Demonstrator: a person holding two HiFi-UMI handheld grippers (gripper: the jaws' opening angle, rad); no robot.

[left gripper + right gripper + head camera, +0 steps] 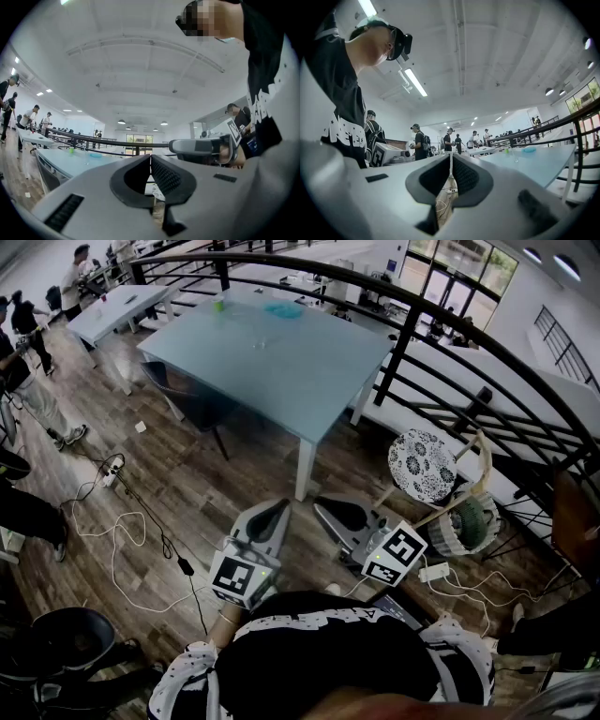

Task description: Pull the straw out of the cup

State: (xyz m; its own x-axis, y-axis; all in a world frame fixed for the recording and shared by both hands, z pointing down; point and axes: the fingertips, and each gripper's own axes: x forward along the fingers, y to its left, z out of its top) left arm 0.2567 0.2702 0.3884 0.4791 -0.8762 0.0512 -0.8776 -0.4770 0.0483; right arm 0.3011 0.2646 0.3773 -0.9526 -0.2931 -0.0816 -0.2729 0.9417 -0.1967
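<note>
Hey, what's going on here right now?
A person stands back from the pale blue table, holding the left gripper and right gripper close to the body, both shut and empty. A few small items sit at the table's far end, too small to identify. Neither gripper is near them.

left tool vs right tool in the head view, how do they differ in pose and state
The left tool points almost straight ahead at the table; the right tool slants inward to the left, so the tips nearly meet. The left tool is on the side of the floor cables; the right tool is nearer the patterned stool. Both are shut on nothing and held over the wood floor, short of the table.
</note>
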